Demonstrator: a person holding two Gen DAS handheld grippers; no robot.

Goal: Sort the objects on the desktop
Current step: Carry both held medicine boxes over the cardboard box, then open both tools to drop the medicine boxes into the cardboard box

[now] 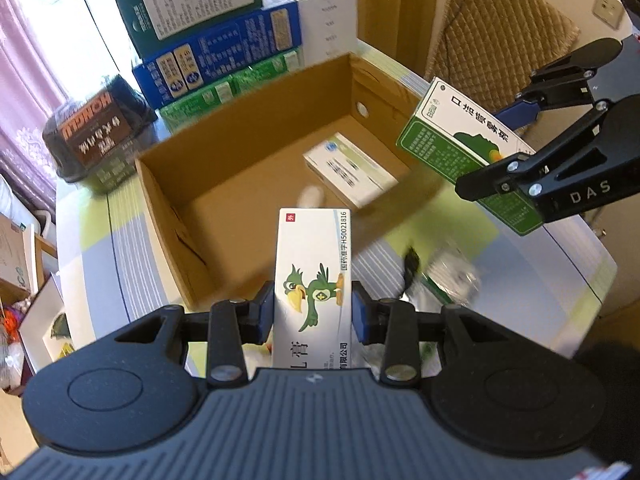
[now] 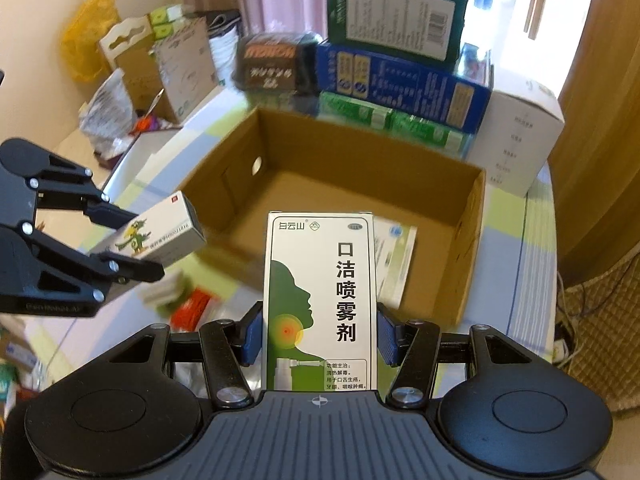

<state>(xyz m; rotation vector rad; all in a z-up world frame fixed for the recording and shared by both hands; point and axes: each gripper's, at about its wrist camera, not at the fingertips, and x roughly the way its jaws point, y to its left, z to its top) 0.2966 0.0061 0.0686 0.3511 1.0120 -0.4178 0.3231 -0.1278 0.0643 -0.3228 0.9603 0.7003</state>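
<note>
A lived-in home room: mauve pleated curtains point(image 1: 24, 80) at ten o'clock beside a bright window, a quilted tan chair cushion point(image 1: 496, 36) at two o'clock, a white wall socket point(image 1: 608, 7), and stacked cardboard packaging point(image 2: 168, 64) crowding the pale striped tabletop point(image 1: 120, 248).

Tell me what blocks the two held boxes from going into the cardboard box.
Nothing visible. The cardboard box is open-topped, holding only one small carton on its floor; the bird box and spray box have clear paths.
</note>
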